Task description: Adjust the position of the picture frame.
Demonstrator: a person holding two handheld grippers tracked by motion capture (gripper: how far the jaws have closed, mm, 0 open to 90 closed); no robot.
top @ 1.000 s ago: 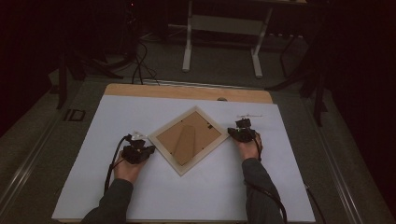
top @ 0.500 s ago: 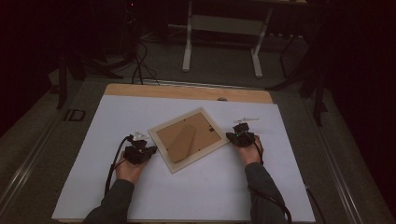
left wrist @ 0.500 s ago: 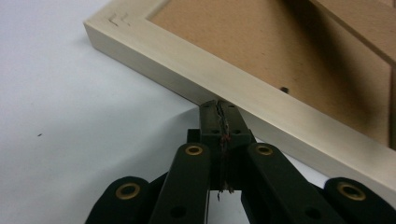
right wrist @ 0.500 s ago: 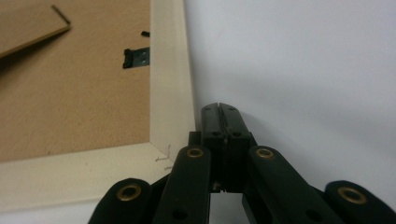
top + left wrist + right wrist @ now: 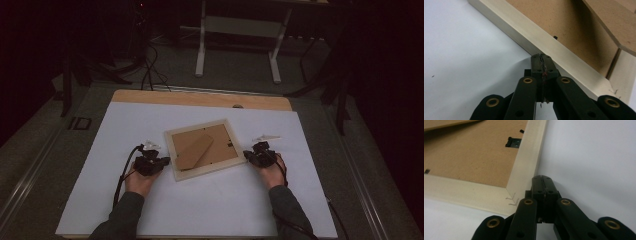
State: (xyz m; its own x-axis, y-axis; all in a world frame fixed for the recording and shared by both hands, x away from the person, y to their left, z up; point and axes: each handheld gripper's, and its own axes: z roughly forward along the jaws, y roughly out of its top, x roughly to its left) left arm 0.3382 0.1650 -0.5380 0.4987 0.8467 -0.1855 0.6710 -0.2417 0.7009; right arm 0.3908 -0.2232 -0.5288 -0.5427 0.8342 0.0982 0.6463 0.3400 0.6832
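A pale wooden picture frame [image 5: 171, 141] lies face down on the white sheet [image 5: 215, 205], its brown backing and folded stand upward. My left gripper [image 5: 162, 161] rests on the sheet at the frame's left side, jaws shut and empty. In the left gripper view its tips [image 5: 541, 56] touch the frame's pale rim [image 5: 524, 30]. My right gripper [image 5: 246, 156] sits at the frame's near right corner, also shut with nothing in it. In the right gripper view its tips [image 5: 542, 178] stand just beside the rim's [image 5: 526, 162] outer edge, near a small metal hanger [image 5: 513, 142].
The white sheet covers a wooden table whose bare strip [image 5: 200, 98] shows along the far edge. Beyond it, on the dark floor, stand white legs of another table [image 5: 201, 45] and loose cables [image 5: 150, 70]. A small black bracket [image 5: 80, 123] sits off the sheet's left.
The frame has turned clockwise from a diamond stance to nearly square with the table. My right gripper came nearer to the person alongside the frame's right corner. The left gripper kept its place.
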